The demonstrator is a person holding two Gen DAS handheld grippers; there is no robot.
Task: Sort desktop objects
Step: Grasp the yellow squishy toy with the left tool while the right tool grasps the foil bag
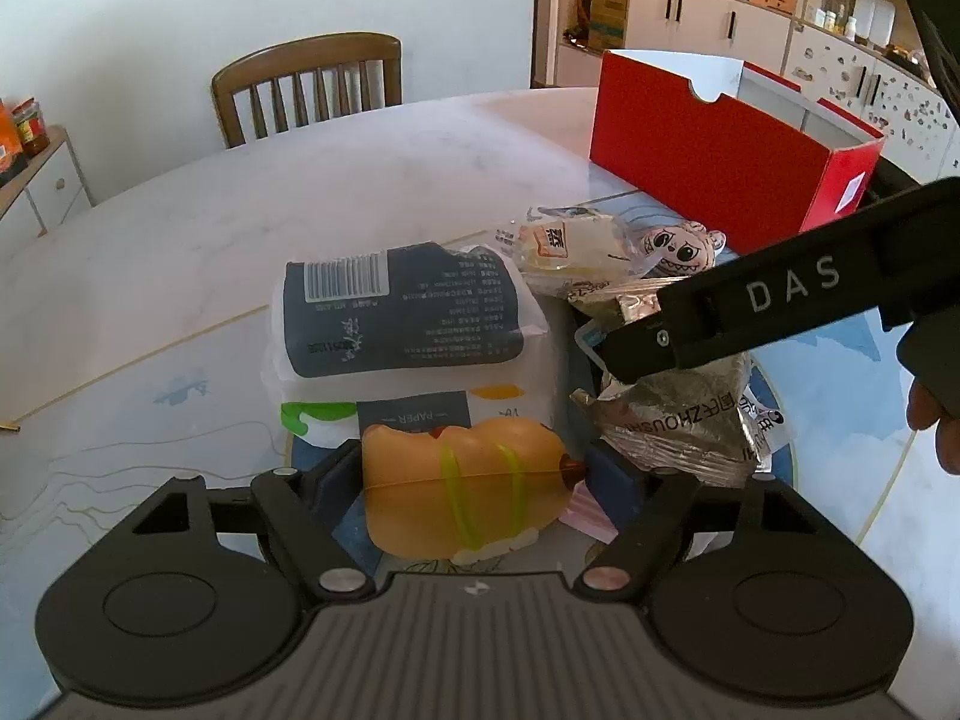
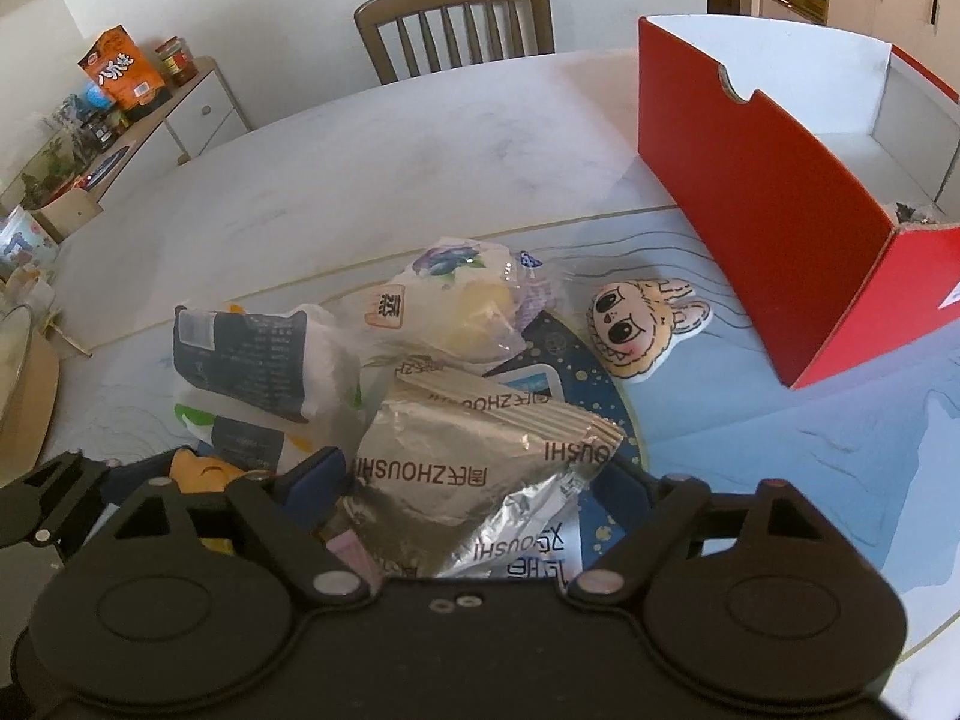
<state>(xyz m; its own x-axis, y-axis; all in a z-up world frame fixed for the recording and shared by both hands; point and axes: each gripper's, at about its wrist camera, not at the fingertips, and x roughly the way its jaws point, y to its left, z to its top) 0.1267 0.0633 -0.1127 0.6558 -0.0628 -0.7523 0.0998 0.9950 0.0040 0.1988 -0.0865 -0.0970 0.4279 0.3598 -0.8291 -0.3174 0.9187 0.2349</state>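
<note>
A pile of objects lies on the table. In the left wrist view my left gripper [image 1: 474, 471] has its blue pads on both sides of an orange hot-dog toy [image 1: 468, 489] and is shut on it. Behind it are tissue packs [image 1: 396, 318], a clear snack bag [image 1: 564, 246] and a monster-face sticker [image 1: 681, 249]. My right gripper [image 2: 474, 480] has its blue pads against both edges of a silver snack packet [image 2: 474, 474] and is shut on it. Its body crosses the left wrist view [image 1: 750, 312]. A red open box [image 2: 768, 210] stands at the right.
A wooden chair [image 2: 456, 18] stands at the table's far side. A low cabinet [image 2: 180, 114] with an orange bag and jars is at the far left. A dark round card [image 2: 570, 360] lies under the pile. White cupboards [image 1: 720, 18] stand behind the box.
</note>
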